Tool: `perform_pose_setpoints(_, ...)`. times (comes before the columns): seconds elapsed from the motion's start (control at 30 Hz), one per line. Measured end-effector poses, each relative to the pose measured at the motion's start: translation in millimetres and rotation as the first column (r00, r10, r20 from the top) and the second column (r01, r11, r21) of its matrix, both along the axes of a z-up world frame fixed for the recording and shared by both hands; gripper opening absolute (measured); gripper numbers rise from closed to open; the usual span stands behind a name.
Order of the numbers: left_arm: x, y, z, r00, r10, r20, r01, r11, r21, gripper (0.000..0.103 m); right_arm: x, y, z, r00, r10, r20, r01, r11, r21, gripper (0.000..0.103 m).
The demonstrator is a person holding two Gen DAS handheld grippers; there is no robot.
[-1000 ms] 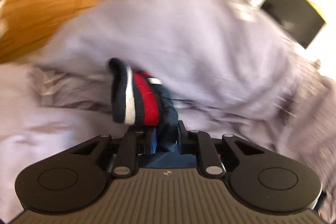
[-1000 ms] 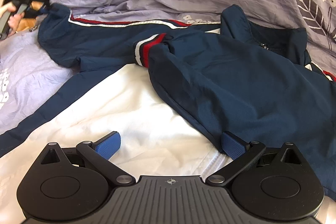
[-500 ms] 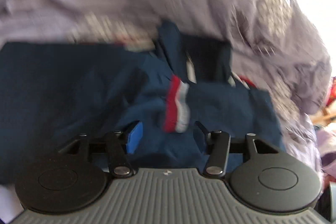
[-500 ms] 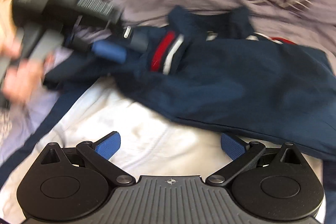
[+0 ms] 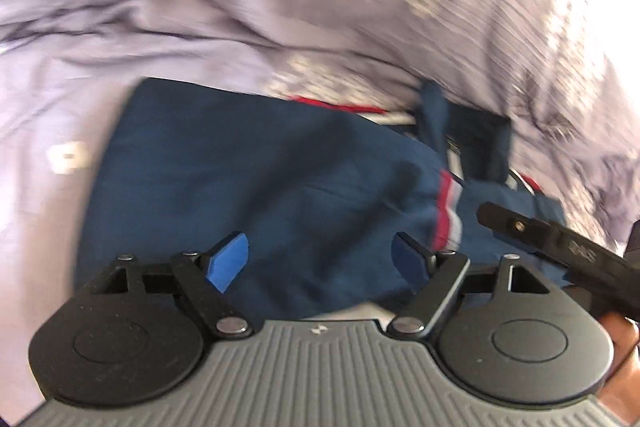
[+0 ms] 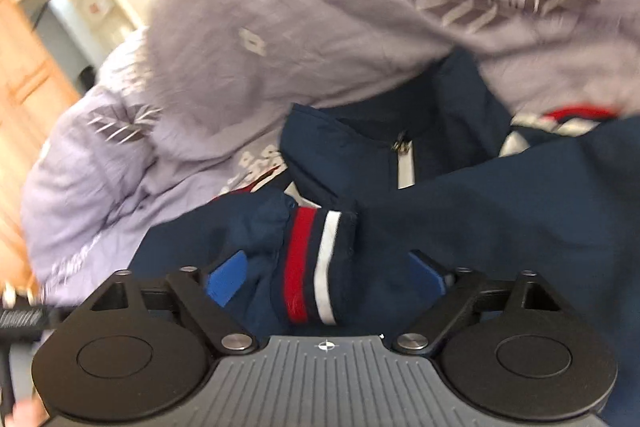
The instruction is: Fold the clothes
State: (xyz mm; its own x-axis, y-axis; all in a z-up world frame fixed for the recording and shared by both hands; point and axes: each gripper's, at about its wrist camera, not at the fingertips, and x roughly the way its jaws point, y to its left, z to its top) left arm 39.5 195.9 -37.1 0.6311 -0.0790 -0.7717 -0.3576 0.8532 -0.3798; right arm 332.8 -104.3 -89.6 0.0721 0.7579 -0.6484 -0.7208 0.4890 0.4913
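I saw a navy jacket (image 6: 500, 227) of smooth, faintly shiny cloth, its ribbed striped cuff (image 6: 312, 263), and matt crumpled lilac bedding (image 6: 280, 27).

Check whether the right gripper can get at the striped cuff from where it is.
Probably yes: the striped cuff lies uncovered on the navy jacket, between the open fingers of the right gripper, which have just been closing.

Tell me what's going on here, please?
A person with a claw in each hand is folding a navy jacket on a lilac floral duvet. The left claw, whose jaws have just been opening, hangs open over the folded-in sleeve. The right claw, jaws just narrowing but not gripping, straddles the striped cuff.
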Motion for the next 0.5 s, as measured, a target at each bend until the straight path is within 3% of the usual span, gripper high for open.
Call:
perform_pose_setpoints(0.07,-10,15,-2,0.999,0.048,-0.001,-0.048,0.999,-0.009,0.08,2,17,-14,0.997,-0.002,-0.074,0.0,1.0,-0.027,0.08)
perform_pose_setpoints(0.1,-14,22,-3,0.998,0.067,-0.002,-0.067,0.998,-0.01,0.08,-1,22,-18,0.997,0.005,-0.082,-0.009,0.999,-0.043,0.06)
perform_pose_setpoints(0.27,-31,47,-9,0.991,0.13,-0.021,-0.13,0.991,-0.003,0.08,-24,23,-9,0.997,0.068,0.047,-0.064,0.994,-0.084,0.037)
perform_pose_setpoints(0.33,-35,53,-10,0.99,0.14,-0.022,-0.141,0.99,-0.008,0.08,-24,11,4,0.992,0.062,0.106,-0.052,0.994,-0.096,0.015)
perform_pose_setpoints(0.5,-32,50,-12,0.993,0.114,-0.025,-0.114,0.993,0.0,0.08,-2,-40,35,0.96,-0.012,0.281,0.05,0.991,-0.126,0.012)
